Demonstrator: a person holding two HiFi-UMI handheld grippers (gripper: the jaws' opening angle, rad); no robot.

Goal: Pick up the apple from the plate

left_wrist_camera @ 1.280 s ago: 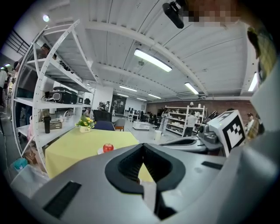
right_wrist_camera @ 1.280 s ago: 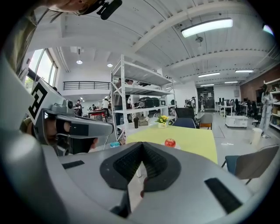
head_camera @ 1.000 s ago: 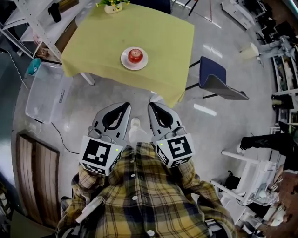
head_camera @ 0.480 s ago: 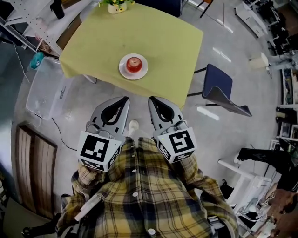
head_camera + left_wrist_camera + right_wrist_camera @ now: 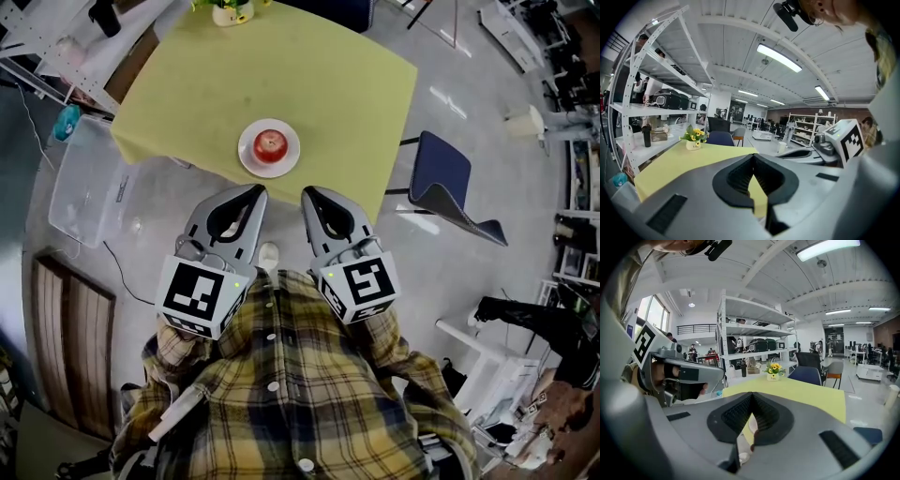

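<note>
A red apple (image 5: 270,144) sits on a white plate (image 5: 246,156) near the front edge of the yellow-clothed table (image 5: 328,84). Both grippers are held side by side in front of my chest, short of the table edge and pointing at it. The left gripper (image 5: 258,191) is shut and empty, just below and left of the plate. The right gripper (image 5: 307,192) is also shut and empty, just below and right of it. In the left gripper view the closed jaws (image 5: 752,157) hide the plate. In the right gripper view the closed jaws (image 5: 751,401) block most of the table front.
A blue chair (image 5: 441,173) stands at the table's right side. A small pot of yellow flowers (image 5: 229,11) is at the table's far edge. A clear plastic box (image 5: 89,178) lies on the floor to the left, beside metal shelving (image 5: 56,47).
The table with the plate and apple has drawn nearer to both grippers in the head view. Both grippers stayed shut and side by side.
</note>
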